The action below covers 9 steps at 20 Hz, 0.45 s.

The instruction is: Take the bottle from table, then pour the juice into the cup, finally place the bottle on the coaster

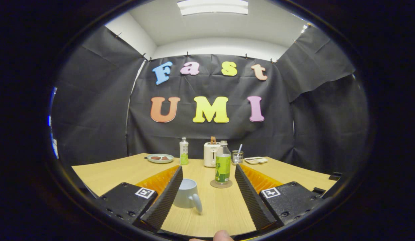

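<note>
A clear bottle (223, 165) with a green label and pale cap stands upright on a round coaster (221, 184), just ahead of the fingers and close to the right one. A pale blue cup (187, 194) with its handle turned toward me sits on the wooden table (103, 177) between the fingers, against the left finger's inner side. My gripper (208, 168) is open; its two black ribbed fingers are spread wide and hold nothing.
At the table's far edge stand a second, slimmer green-labelled bottle (184, 151), a white toaster (210, 154), a plate (160, 158) with dark food, a small wire holder (237, 157) and a flat tray (256, 160). A person's fingertip (223, 235) shows beneath the gripper.
</note>
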### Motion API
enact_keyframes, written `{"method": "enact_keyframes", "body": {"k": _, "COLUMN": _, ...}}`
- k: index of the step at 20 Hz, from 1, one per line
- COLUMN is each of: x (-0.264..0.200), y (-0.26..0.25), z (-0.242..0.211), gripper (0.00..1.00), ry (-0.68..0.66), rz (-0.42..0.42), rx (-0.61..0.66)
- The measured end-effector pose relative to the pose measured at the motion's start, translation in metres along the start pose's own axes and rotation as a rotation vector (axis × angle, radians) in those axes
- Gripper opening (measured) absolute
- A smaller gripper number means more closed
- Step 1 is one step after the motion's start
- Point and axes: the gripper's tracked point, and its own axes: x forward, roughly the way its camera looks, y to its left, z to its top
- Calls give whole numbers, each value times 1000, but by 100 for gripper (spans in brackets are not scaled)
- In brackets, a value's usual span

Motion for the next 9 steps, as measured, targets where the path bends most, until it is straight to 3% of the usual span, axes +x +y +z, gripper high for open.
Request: {"method": "enact_keyframes", "body": {"k": 9, "x": 7, "y": 3, "z": -7, "gripper": 100, "ry": 21, "rz": 0, "rx": -2}}
